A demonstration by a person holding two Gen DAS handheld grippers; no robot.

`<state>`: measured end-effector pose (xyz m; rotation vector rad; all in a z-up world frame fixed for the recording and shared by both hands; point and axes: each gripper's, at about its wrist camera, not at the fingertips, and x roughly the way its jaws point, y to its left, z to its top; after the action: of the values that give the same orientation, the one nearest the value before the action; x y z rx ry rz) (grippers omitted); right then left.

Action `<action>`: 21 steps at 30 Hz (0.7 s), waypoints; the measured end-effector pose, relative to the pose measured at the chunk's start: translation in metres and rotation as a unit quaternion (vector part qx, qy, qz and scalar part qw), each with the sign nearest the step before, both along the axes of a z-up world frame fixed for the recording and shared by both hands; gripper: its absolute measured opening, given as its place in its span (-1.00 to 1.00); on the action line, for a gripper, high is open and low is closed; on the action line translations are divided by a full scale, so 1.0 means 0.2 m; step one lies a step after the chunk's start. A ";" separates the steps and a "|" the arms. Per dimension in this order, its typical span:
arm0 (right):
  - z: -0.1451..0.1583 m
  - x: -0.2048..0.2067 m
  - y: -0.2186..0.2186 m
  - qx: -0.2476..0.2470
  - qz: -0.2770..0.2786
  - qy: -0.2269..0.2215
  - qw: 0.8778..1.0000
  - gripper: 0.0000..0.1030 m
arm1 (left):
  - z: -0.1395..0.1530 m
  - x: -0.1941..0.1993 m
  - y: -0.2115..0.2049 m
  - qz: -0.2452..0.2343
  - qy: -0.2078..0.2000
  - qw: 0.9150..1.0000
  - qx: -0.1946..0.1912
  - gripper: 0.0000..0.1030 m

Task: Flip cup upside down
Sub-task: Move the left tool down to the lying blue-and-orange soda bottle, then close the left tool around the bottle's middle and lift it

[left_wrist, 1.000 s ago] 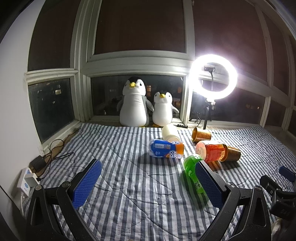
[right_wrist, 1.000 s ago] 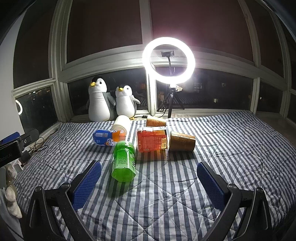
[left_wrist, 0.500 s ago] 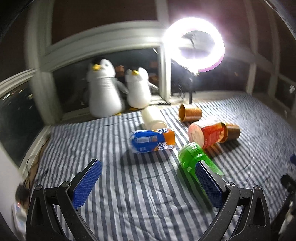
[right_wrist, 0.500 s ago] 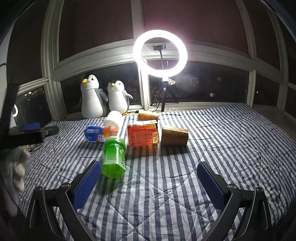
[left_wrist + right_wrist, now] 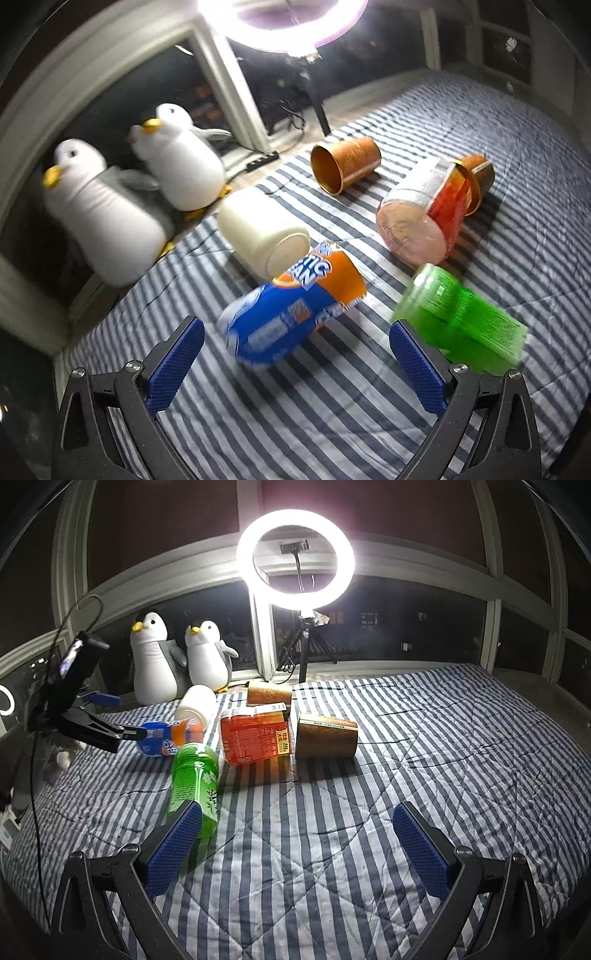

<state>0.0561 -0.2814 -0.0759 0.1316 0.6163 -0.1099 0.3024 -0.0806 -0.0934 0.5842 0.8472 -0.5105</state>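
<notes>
Two gold-brown cups lie on their sides on the striped blanket. The far cup shows its open mouth in the left wrist view and lies near the window. The near cup lies beside the orange bottle; in the left wrist view it is mostly hidden behind that bottle. My left gripper is open and empty, low over the blanket, just before the blue-and-orange bottle. My right gripper is open and empty, well short of the near cup.
A white bottle, an orange bottle and a green bottle lie on the blanket. Two penguin plush toys and a ring light stand at the window. The left gripper's body shows at the left.
My left gripper has moved forward and tilted toward the bottles and cups, which now look much larger. My right gripper has shifted slightly closer. Both stay open.
</notes>
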 end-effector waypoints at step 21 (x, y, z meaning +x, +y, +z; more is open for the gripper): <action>0.02 0.28 -0.10 0.040 -0.010 0.069 0.997 0.98 | -0.37 0.32 -0.15 -0.083 0.088 0.985 0.121 0.70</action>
<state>0.1119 -0.3009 -0.0725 0.2082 0.7573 -0.1143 0.3671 -0.1105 -0.1675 0.8464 1.0423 -0.6231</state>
